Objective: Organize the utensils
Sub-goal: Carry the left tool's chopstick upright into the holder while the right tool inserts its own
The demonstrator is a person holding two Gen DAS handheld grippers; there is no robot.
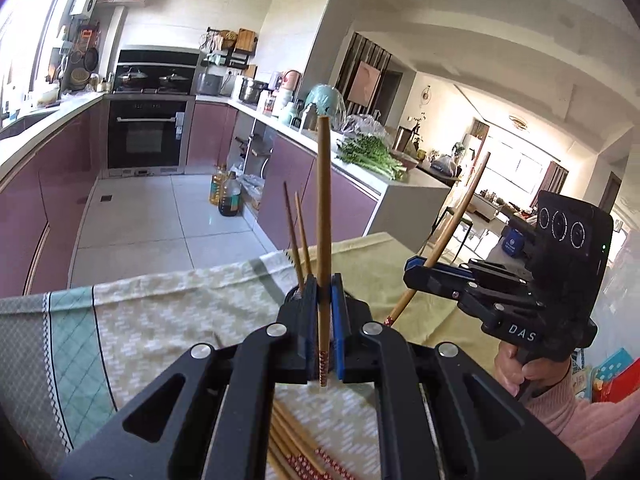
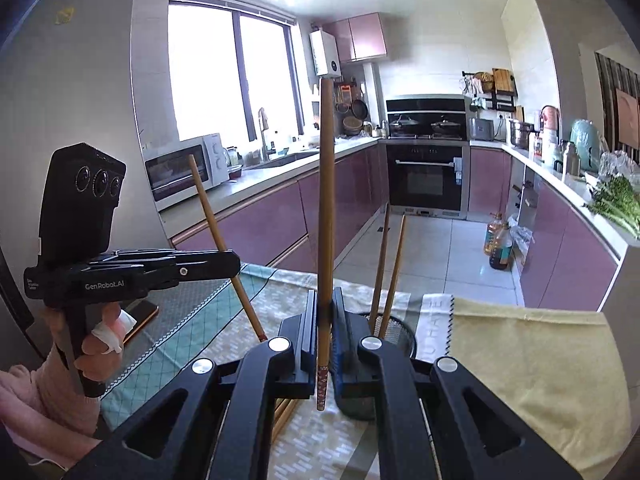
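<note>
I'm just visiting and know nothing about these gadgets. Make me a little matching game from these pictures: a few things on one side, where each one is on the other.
Things:
1. chopstick in left gripper
2. two chopsticks
3. loose chopsticks
4. green vegetables

Places:
A. lying flat on the tablecloth
B. on the white kitchen counter
C. clamped upright between shut jaws
D. standing in the black mesh holder

Pairs: 1-C, 2-D, 3-A, 4-B

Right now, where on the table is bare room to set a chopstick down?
Free: the yellow cloth right of the mesh holder, and the green checked cloth at the table's left. Crowded: the loose chopsticks under the grippers, and the holder.
</note>
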